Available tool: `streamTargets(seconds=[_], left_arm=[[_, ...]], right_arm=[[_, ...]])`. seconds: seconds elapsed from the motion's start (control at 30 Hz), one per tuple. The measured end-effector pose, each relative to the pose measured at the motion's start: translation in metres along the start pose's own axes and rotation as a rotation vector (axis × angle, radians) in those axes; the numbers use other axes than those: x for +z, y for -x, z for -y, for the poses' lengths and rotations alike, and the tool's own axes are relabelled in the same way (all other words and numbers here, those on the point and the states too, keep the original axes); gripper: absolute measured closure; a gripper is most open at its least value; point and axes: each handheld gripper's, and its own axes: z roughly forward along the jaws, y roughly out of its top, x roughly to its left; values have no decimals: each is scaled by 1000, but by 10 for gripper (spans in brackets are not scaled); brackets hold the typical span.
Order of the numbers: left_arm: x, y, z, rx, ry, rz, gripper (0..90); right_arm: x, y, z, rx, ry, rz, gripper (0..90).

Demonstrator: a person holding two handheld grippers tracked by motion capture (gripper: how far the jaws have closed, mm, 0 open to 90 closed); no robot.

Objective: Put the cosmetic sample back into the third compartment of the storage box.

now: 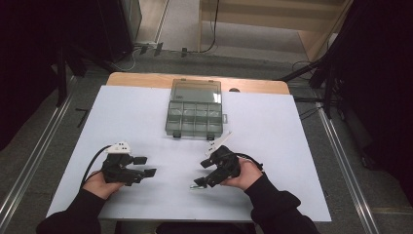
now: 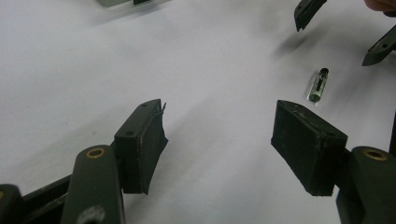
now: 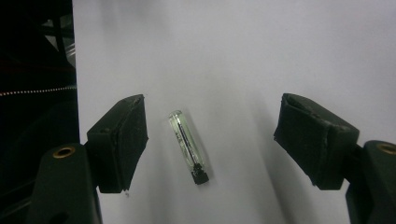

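Note:
A small clear glass vial with a black cap point(image 3: 188, 146) lies flat on the white table point(image 1: 272, 146). My right gripper point(image 3: 213, 112) is open and straddles it, one jaw on each side, neither touching it. In the high view the vial point(image 1: 197, 186) sits at the tips of my right gripper point(image 1: 201, 174), near the table's front. To its left my left gripper point(image 1: 146, 166) is open with nothing in it and points right. From the left gripper view point(image 2: 219, 116) the vial point(image 2: 318, 85) lies ahead at right, below the right gripper point(image 2: 343, 30).
A clear plastic compartment box point(image 1: 195, 118) stands open at the back middle of the table, its lid point(image 1: 196, 90) laid back. Its front corner point(image 2: 114, 2) shows at the top left of the left gripper view. A wooden table edge point(image 1: 146, 78) runs behind the white sheet.

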Motion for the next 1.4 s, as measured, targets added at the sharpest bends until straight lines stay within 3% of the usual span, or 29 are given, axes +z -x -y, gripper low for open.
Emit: streamTargets(seconds=[0.13,0.7,1.0,1.13,1.4], left_arm=[[-1,0,2,-4,-4,-4,338],[2,1,3,17,-27,-8,338],[3,1,2,23,-34,-4,338],[4,1,3,20,-37,-5,338],[4,1,3,25,-41,-8,338]], right_arm=[[3,-1,-1,-53,-16,2,266],[16,-12,-1,-154,-104,19,316],[20,-15,0,-178,-134,30,369],[22,-16,1,-167,-157,42,392],[24,-20,1,-192,-157,64,440]])
